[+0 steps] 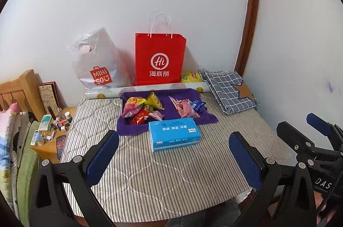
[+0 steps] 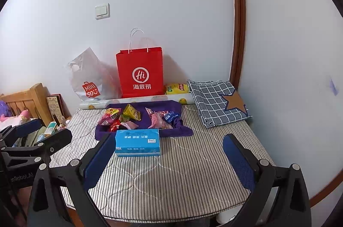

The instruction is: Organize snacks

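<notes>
Several snack packets lie on a purple cloth at the back of a striped table: a pink and yellow pile on the left, a pink packet and a small blue packet on the right. A blue tissue pack sits in front of the cloth. My left gripper is open above the table's near part, empty. My right gripper is open too, holding nothing; it also shows at the right edge of the left wrist view.
A red paper bag and a white plastic bag stand against the wall, with a yellow packet beside them. A folded checked cloth lies back right. A cluttered wooden nightstand is left.
</notes>
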Tool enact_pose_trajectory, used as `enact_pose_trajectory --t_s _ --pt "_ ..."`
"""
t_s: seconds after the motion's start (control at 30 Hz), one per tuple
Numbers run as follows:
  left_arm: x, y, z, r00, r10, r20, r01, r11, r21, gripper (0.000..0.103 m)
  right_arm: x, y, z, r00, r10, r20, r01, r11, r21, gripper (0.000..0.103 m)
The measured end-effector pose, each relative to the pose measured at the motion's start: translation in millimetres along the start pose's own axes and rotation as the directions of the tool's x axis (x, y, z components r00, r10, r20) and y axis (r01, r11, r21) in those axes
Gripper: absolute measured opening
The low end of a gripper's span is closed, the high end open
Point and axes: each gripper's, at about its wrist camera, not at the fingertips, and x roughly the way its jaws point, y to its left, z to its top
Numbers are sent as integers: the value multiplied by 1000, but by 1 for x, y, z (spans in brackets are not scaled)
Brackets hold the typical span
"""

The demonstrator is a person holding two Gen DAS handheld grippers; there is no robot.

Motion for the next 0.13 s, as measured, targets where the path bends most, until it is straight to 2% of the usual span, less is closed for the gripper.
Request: enact_pose_trajectory --t_s 0.13 --pt "-1 -1 0 1000 1 7 -1 1000 7 101 -1 -1 0 1000 -2 6 2 1000 -3 101"
